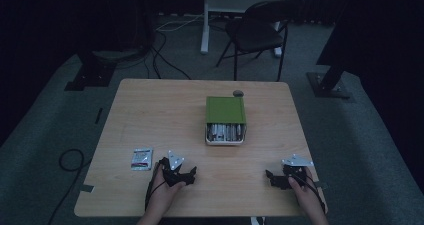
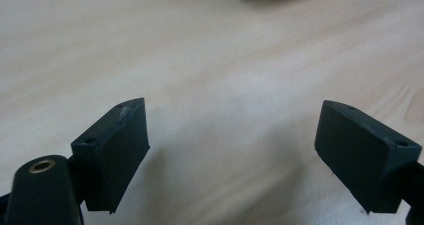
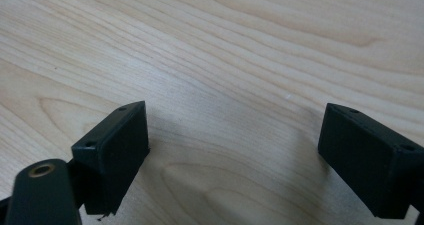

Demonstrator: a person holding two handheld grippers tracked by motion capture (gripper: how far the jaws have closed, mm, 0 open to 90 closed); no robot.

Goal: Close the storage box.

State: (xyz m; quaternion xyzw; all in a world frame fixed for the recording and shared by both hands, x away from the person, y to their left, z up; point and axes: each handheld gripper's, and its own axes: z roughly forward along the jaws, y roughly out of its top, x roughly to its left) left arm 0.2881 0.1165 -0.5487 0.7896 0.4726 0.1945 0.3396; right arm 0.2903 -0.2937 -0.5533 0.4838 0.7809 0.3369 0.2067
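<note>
Nothing looks begun: both the left gripper (image 1: 176, 171) and right gripper (image 1: 286, 177) rest near, jaws wide and empty; the green box (image 1: 225, 119) on the bench (image 1: 150, 115) appears untouched.

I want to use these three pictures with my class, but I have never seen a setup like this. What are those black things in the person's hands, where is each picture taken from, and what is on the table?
A person sits at a wooden table with a hand-held gripper in each hand: a two-jawed tool squeezed by hand.

The high view looks down from above; the left hand-held gripper and right hand-held gripper rest near the front edge.

The two close-ups come from cameras riding on each gripper. Both show jaws wide apart over bare wood, holding nothing.

On the table lie a green-lidded box with its front part uncovered, showing silvery contents too dim to identify, a small dark round object behind it, and a small packet beside the left gripper.
</note>
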